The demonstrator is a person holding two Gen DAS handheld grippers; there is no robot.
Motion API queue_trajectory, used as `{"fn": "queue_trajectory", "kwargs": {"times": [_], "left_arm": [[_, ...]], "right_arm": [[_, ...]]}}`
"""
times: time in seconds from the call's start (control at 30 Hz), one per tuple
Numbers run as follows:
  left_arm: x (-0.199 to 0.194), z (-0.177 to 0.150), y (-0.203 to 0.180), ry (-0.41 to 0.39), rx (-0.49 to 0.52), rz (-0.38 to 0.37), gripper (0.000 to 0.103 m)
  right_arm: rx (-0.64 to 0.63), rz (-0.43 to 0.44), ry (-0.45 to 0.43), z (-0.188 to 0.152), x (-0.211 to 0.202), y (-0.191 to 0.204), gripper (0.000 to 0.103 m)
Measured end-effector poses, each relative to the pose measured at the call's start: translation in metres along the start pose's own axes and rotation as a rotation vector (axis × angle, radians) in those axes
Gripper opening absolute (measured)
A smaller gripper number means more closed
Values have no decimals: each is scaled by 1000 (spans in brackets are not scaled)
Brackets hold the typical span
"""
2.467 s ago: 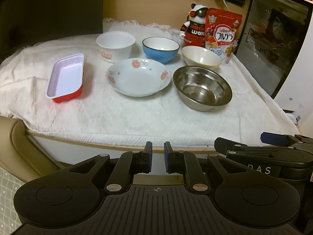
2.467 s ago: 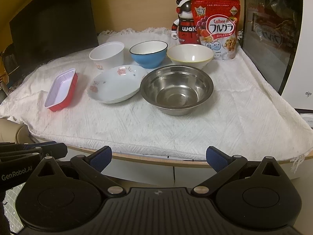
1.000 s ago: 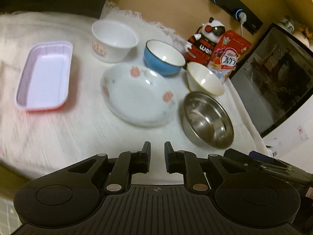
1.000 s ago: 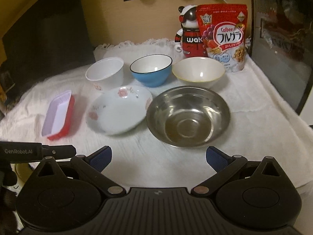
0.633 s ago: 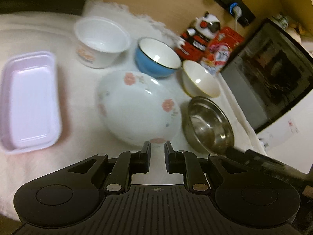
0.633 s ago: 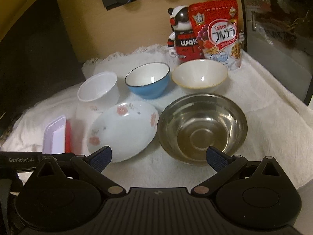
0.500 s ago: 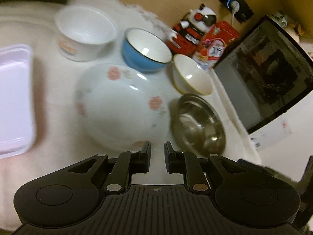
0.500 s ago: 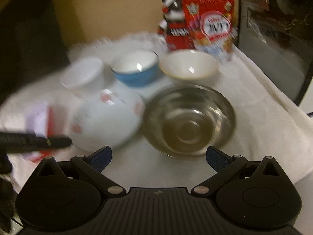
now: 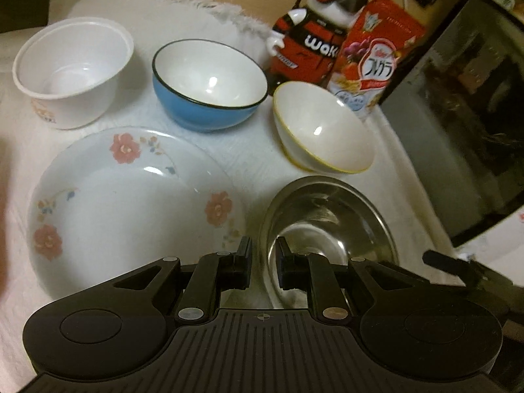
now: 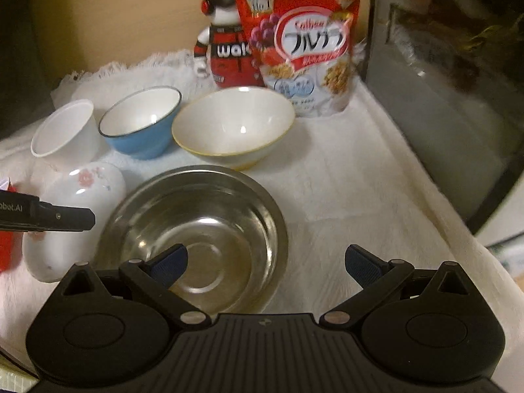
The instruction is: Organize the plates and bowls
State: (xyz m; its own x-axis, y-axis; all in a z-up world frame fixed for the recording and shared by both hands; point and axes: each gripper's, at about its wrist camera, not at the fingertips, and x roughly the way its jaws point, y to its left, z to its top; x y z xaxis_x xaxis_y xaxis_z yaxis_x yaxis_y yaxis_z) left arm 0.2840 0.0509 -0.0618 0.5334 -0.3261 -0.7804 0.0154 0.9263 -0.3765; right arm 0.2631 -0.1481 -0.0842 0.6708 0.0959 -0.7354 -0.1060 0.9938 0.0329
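Seen from the left wrist, the white plastic cup point(image 9: 70, 68) sits at ten o'clock on the cloth-covered desk point(image 9: 249, 144). The blue bowl point(image 9: 209, 82) is near eleven, and below both lies the floral plate point(image 9: 131, 203), around nine. The cream bowl point(image 9: 322, 127) stands at one o'clock, before the toy figure point(image 9: 314, 39) and the cereal bag point(image 9: 373, 55). The steel bowl point(image 9: 327, 229) lies just beside the plate, toward three. The left tool point(image 9: 263, 263) hangs above the gap between plate and steel bowl, its jaws narrow and empty. From the right wrist, the right tool point(image 10: 265, 262) spreads wide and empty, straddling the steel bowl's right rim at six o'clock.
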Motion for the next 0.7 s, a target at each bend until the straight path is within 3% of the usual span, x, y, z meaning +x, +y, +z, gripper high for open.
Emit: {"fn": "queue_trajectory", "kwargs": {"times": [0.23,0.3,0.4,0.5,0.57,0.7], "left_arm": [[17,-2,-14,10,-25,122,17],[16,-3,-18,15,-33,120,18],[21,-7,-23,62,-36,117,23],[23,-11,-28,99,-30,116,26],[19,-11,-26,109,-28,95,26],[-5,-5,-16,55,-30,65,28]], "right_arm": [[-24,163,84,12,48,-27,85],[-21,211,120,15,59,-30,75],[-11,286,166,16,70,-28,69],[-13,321,190,15,72,-19,69],[-13,294,178,16,69,-14,69],[51,298,161,23,54,-12,71]]}}
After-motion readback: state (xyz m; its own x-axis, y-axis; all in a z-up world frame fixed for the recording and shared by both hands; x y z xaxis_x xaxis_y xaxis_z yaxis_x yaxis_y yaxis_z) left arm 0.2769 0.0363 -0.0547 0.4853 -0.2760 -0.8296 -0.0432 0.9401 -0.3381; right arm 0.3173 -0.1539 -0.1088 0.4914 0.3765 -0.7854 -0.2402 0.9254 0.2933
